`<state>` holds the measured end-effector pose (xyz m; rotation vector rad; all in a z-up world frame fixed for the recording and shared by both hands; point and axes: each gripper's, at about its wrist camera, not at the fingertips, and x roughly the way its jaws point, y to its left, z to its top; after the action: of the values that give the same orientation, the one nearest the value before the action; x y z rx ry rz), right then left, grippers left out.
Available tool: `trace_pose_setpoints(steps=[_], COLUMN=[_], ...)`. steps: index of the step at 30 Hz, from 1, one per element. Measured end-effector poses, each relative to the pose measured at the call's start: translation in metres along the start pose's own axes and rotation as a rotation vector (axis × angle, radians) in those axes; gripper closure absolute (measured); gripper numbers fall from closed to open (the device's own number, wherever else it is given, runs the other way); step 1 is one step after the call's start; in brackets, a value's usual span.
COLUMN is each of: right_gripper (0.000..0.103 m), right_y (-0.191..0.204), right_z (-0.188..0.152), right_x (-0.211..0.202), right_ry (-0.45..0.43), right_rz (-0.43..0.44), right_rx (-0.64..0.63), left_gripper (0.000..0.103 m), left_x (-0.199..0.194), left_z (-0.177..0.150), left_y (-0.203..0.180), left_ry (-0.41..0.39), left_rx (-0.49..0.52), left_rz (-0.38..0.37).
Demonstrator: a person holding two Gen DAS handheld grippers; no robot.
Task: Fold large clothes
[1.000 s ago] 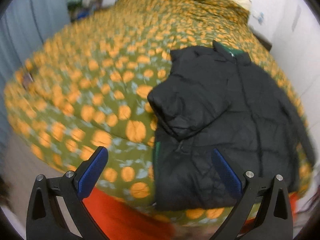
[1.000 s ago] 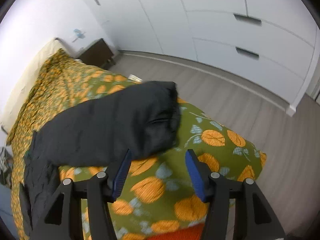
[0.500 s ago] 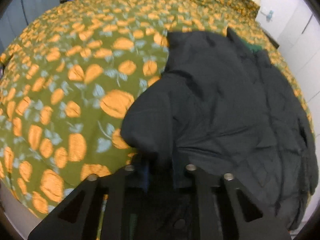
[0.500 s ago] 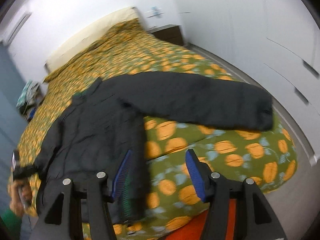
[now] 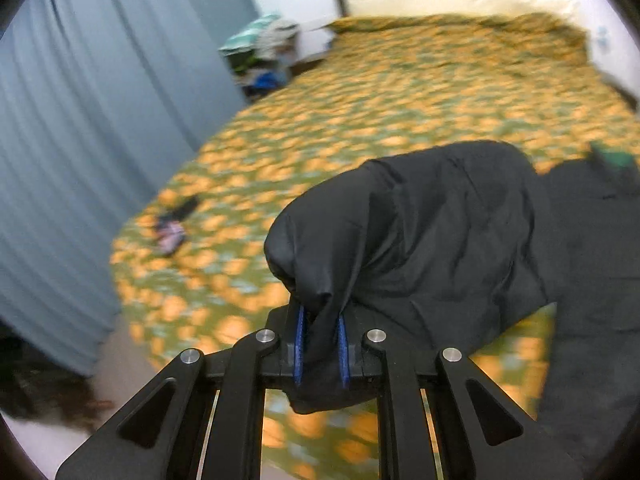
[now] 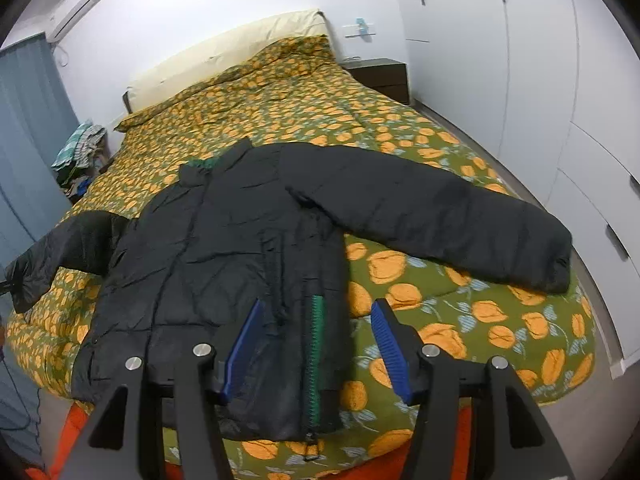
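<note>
The black jacket (image 6: 224, 248) lies spread near the bed's (image 6: 460, 320) foot edge (zipper side up). The left hand-held gripper (image 5: 320, 344) pinches one sleeve cuff (image 5: 320, 264), lifted off the cover. The right hand-held gripper (image 6: 316, 344) hovers spread, empty, above the hem.

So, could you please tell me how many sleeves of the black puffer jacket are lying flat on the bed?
1: the long sleeve stretched toward the white wardrobe side. The other sleeve is lifted, pinched in the left tongs.
</note>
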<state>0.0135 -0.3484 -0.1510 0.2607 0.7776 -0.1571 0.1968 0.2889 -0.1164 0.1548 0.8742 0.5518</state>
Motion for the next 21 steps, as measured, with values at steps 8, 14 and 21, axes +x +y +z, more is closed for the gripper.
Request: trace_pose_setpoints(steps=[8,14,21], right_gripper=[0.046,0.043,0.032], right_y=[0.019,0.001,-0.031], right_z=[-0.003,-0.012,-0.028], right_x=[0.002,0.009,0.047], right_ry=[0.024,0.086,0.234], right_rz=[0.019,-0.013,0.085], right_rx=[-0.044,-0.031,0.068], left_gripper=[0.091,0.051,0.03], left_x=[0.095,0.088,0.002], left_z=[-0.021,-0.046,-0.091], left_y=[0.015,0.019,-0.009], left_ry=[0.166,0.23,0.243], left_rx=[-0.059,-0.092,-0.059], left_rz=[0.106,0.081,-0.417])
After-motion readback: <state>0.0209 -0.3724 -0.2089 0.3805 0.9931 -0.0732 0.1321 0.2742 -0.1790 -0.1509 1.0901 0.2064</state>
